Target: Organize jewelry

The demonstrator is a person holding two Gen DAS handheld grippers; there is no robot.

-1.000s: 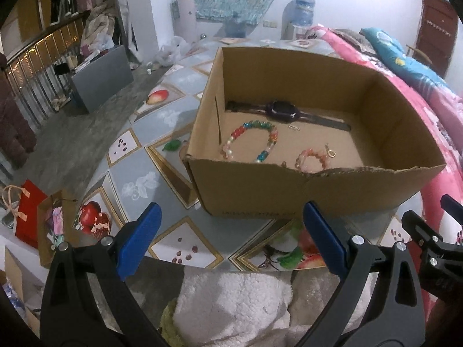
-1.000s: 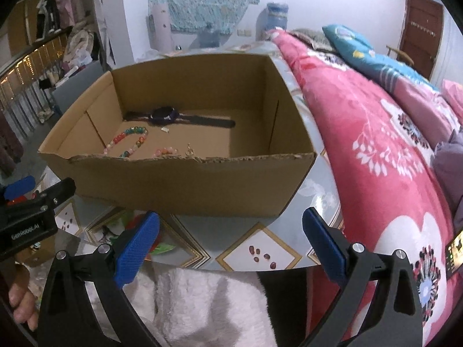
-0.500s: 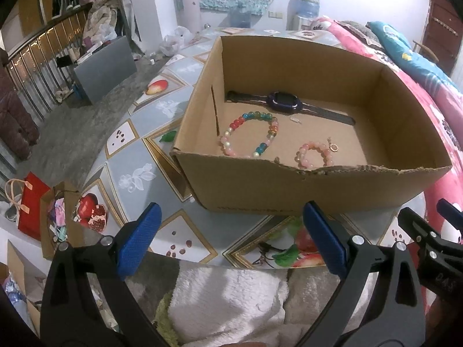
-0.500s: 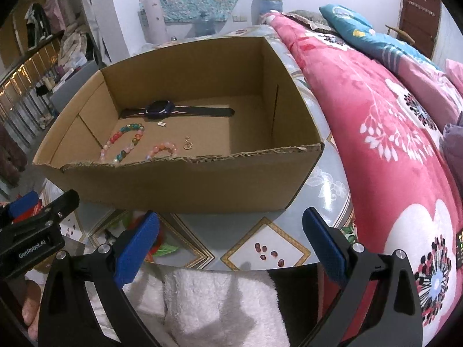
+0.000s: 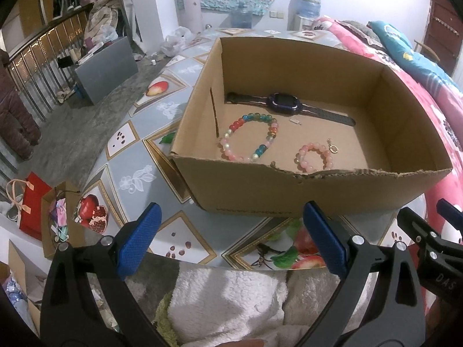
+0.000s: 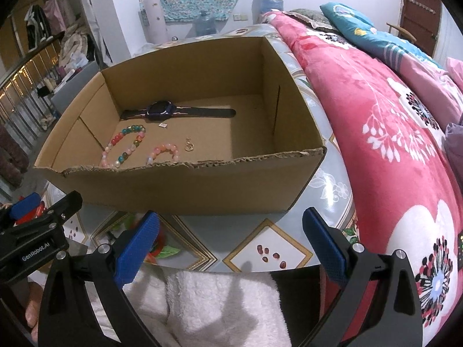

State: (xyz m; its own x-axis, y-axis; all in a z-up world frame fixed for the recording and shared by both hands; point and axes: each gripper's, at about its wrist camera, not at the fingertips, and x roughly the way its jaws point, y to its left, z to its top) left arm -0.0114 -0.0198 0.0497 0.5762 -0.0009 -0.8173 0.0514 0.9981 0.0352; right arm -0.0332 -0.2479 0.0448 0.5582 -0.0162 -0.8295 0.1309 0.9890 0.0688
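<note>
Two grippers hang low at the near edge of the worktop, both empty. Left gripper has its blue-padded fingers spread wide, nothing between them; right gripper the same, fingers spread and holding nothing. White fluffy fabric sits under both, close to the cameras.

Next out is the open brown cardboard box with a torn near rim, standing on the fruit-patterned tiled worktop. All the jewelry in view lies on the box floor. Nearest the torn rim: small pink beaded bracelet with a little gold charm at its far right side. Just left of it, large multicoloured beaded bracelet, lying flat as an open loop. Behind that, a tiny silver piece, too small to identify. Farthest back, dark blue smartwatch with its strap laid out straight along the far wall.

Pieces lie apart, not tangled, roughly in rows. This fits either jewelry already laid out in the box, or jewelry waiting there to be taken out and sorted elsewhere; the views don't settle which. Any reach for the beads would need to clear the box's near wall and come down from above.

Pink floral bedding lies right of the worktop.
</note>
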